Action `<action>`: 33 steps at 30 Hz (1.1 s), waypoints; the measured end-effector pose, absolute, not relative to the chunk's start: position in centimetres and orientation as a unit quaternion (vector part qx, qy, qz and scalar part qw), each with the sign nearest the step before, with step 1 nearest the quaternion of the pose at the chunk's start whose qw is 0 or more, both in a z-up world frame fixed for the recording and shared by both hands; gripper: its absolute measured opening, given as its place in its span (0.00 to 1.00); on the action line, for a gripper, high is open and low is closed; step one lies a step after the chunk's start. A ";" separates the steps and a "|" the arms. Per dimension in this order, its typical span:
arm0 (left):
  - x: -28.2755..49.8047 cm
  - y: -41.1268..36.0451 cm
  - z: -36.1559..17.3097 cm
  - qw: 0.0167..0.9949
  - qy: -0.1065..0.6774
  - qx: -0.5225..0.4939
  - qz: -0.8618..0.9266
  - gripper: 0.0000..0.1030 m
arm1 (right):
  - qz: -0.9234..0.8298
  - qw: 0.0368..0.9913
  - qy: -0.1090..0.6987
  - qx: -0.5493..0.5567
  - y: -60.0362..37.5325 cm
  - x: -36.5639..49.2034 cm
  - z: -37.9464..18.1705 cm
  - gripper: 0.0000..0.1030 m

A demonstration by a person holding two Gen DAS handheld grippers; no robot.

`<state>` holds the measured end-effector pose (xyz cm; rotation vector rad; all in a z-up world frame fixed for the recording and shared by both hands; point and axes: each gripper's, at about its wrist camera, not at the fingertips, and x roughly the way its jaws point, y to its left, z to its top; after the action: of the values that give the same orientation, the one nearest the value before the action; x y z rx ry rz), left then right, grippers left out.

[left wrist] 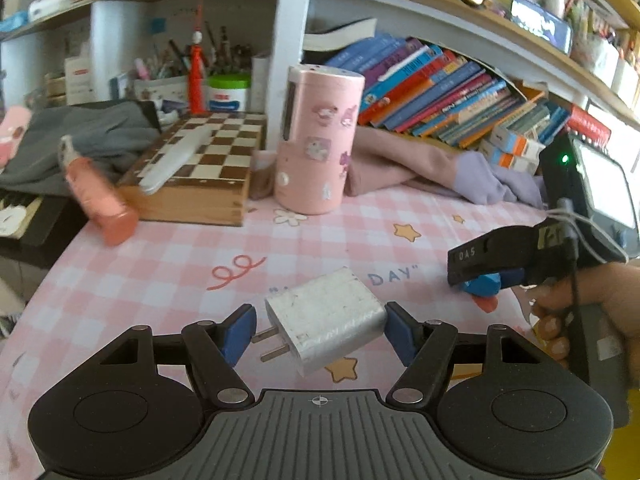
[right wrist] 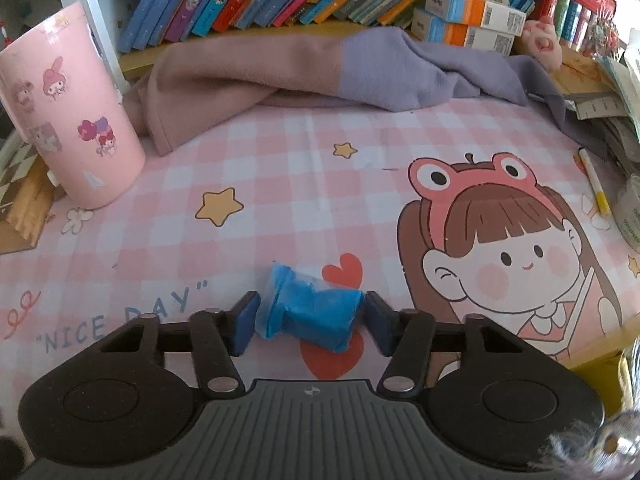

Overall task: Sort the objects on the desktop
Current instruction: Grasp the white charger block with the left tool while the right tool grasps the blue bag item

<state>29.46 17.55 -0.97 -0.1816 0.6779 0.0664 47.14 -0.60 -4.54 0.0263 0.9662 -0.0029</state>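
A white charger plug (left wrist: 326, 320) lies across my left gripper (left wrist: 320, 330). Its prongs meet the left blue pad and its body end presses the right pad, so the gripper is shut on it above the pink checked mat (left wrist: 180, 264). In the right wrist view a blue clay lump in clear film (right wrist: 310, 316) sits on the mat (right wrist: 300, 184) with both pads of my right gripper (right wrist: 312, 322) against its ends. The left wrist view shows that right gripper (left wrist: 480, 280) low over the mat at the right, with a hand (left wrist: 560, 320) on its handle.
A pink stickered tumbler (left wrist: 316, 140) stands at the back, beside a wooden chessboard box (left wrist: 200, 168) and a lying pink bottle (left wrist: 100, 196). A pink and purple cloth (right wrist: 320, 68) lies under the bookshelf. A yellow pen (right wrist: 596, 184) rests at the right edge.
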 end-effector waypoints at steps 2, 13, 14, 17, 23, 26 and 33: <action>29.0 17.6 -0.6 0.938 0.333 -0.092 0.035 0.68 | 0.004 0.887 0.462 0.008 -0.6 47.0 -4.4 0.44; 27.5 18.5 1.6 0.946 0.304 -0.101 0.040 0.68 | 0.056 0.893 0.445 0.033 0.0 45.5 -2.6 0.39; 27.4 18.6 1.7 0.947 0.303 -0.103 0.039 0.68 | 0.063 0.895 0.441 0.035 0.1 45.1 -2.2 0.39; 26.7 18.9 2.4 0.947 0.297 -0.115 0.036 0.68 | 0.081 0.895 0.435 0.047 0.4 43.7 -0.9 0.39; 24.7 19.0 4.0 0.953 0.274 -0.125 0.027 0.68 | 0.127 0.907 0.401 0.040 1.1 39.8 2.4 0.39; 23.7 18.8 4.7 0.955 0.269 -0.124 0.020 0.68 | 0.144 0.912 0.384 0.028 1.1 37.7 3.7 0.39; 21.4 18.7 5.4 0.956 0.259 -0.137 0.011 0.68 | 0.157 0.921 0.357 0.018 1.0 33.3 5.4 0.39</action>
<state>21.39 18.73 5.45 -0.2775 0.5254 0.0226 33.30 1.03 5.37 0.0377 0.7331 0.3227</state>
